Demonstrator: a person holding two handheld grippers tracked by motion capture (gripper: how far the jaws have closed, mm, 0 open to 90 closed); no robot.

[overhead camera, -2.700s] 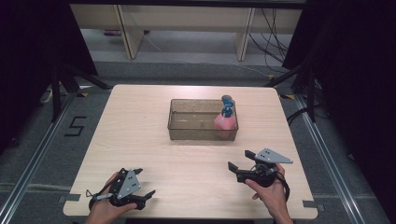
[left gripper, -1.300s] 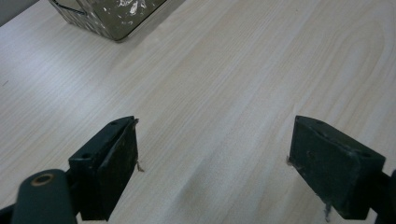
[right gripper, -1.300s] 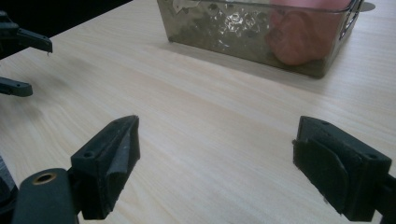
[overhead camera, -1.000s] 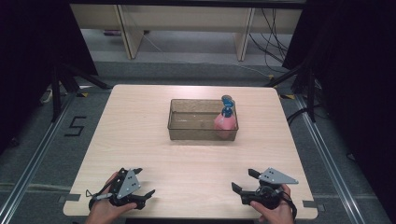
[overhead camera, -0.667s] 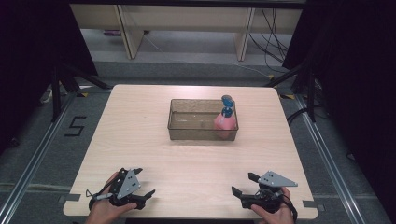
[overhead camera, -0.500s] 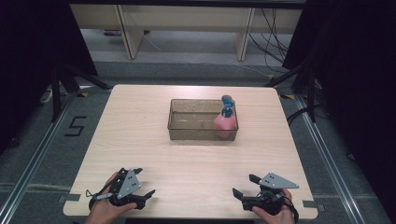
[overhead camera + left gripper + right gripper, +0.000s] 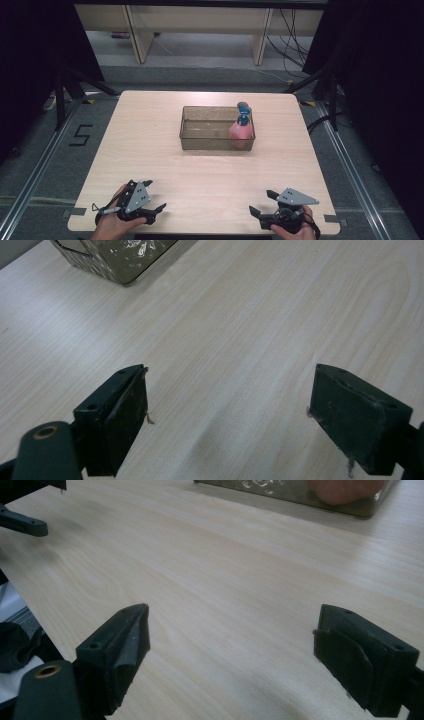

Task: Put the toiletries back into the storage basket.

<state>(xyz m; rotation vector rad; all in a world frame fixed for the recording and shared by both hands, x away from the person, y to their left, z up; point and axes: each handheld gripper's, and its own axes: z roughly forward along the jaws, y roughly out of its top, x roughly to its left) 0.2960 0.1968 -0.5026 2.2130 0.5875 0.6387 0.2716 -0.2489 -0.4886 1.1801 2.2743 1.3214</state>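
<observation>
A clear rectangular bin stands on the far middle of the light wooden table. Inside its right end sits a pink bottle with a blue top. My left gripper rests at the table's front left, open, with bare wood between its jaws. At the front right my right gripper is open too, nothing between its jaws. The bin's corner shows far off in the left gripper view; the bin and the bottle's pink base show in the right gripper view.
The table's front edge lies just under both hands. A floor marking "5" sits left of the table. Metal rails run along both sides, and cables lie on the floor behind.
My right gripper has drawn back from mid-table toward the front right edge and settled there. The left gripper, the bin and the bottle have not moved.
</observation>
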